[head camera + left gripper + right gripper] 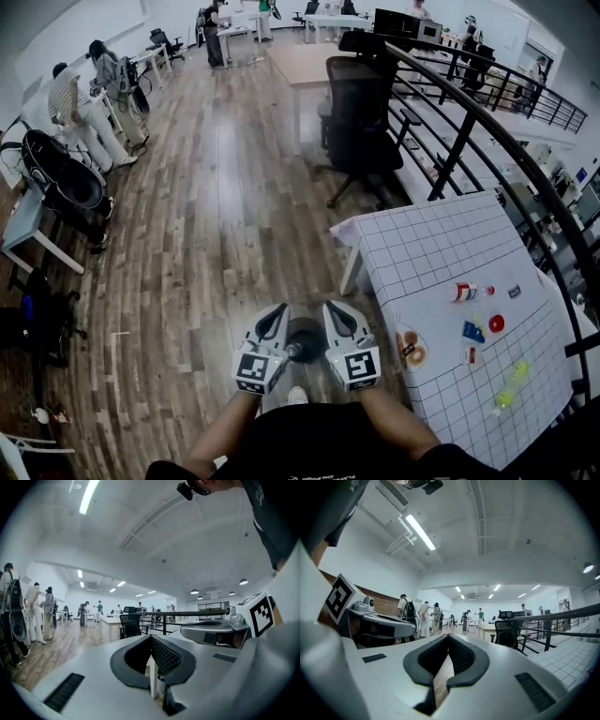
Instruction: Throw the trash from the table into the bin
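The trash lies on the white checked table (422, 244) at the right. It includes a can (464, 292), a red cap (496, 323), a blue wrapper (473, 332), a green bottle (511, 386) and a plate of snacks (411, 349). My left gripper (279, 310) (151, 640) and right gripper (335, 308) (449, 637) are held side by side in front of me, left of the table, pointing level. Both are shut with nothing between the pads. On the floor below them is a dark round thing (306, 336) that looks like the bin.
A black office chair (361, 112) and a wooden desk (305, 64) stand ahead. A black railing (469, 122) curves behind the table. At the far left are people (80, 103), a stroller (66, 183) and desks. Wooden floor (216, 216) stretches between.
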`<control>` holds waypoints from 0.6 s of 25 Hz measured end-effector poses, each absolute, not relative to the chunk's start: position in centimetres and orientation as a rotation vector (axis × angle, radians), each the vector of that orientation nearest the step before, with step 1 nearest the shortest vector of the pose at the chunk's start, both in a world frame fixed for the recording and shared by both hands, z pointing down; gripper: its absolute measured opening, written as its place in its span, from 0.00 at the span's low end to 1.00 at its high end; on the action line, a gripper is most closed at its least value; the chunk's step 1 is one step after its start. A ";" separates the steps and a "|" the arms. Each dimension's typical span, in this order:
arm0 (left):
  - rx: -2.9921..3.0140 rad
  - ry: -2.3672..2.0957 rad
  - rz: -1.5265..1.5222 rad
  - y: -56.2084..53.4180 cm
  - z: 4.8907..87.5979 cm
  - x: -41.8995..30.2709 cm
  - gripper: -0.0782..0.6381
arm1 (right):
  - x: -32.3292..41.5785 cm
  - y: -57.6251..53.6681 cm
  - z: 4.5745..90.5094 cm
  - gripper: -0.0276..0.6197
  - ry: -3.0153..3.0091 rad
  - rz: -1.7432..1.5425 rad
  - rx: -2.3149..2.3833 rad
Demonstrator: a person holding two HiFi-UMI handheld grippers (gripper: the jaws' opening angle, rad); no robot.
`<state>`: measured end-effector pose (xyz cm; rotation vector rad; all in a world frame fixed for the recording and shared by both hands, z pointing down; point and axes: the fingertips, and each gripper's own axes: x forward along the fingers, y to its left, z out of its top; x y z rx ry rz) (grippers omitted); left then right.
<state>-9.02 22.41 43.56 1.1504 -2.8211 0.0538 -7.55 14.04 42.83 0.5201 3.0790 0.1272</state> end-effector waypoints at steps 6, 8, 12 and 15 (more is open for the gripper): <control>1.258 -2.797 0.093 18.9 42.6 -9.1 0.14 | -6.7 10.9 42.8 0.08 3.109 0.137 0.425; 1.293 -2.776 0.089 17.4 42.4 -9.1 0.14 | -6.3 9.6 42.4 0.08 3.092 0.141 0.388; 1.393 -2.727 0.076 14.0 41.9 -7.9 0.14 | -4.6 6.3 41.5 0.08 3.101 0.154 0.270; 1.493 -2.681 0.058 10.7 41.5 -6.7 0.14 | -3.2 3.2 40.9 0.08 3.134 0.204 0.180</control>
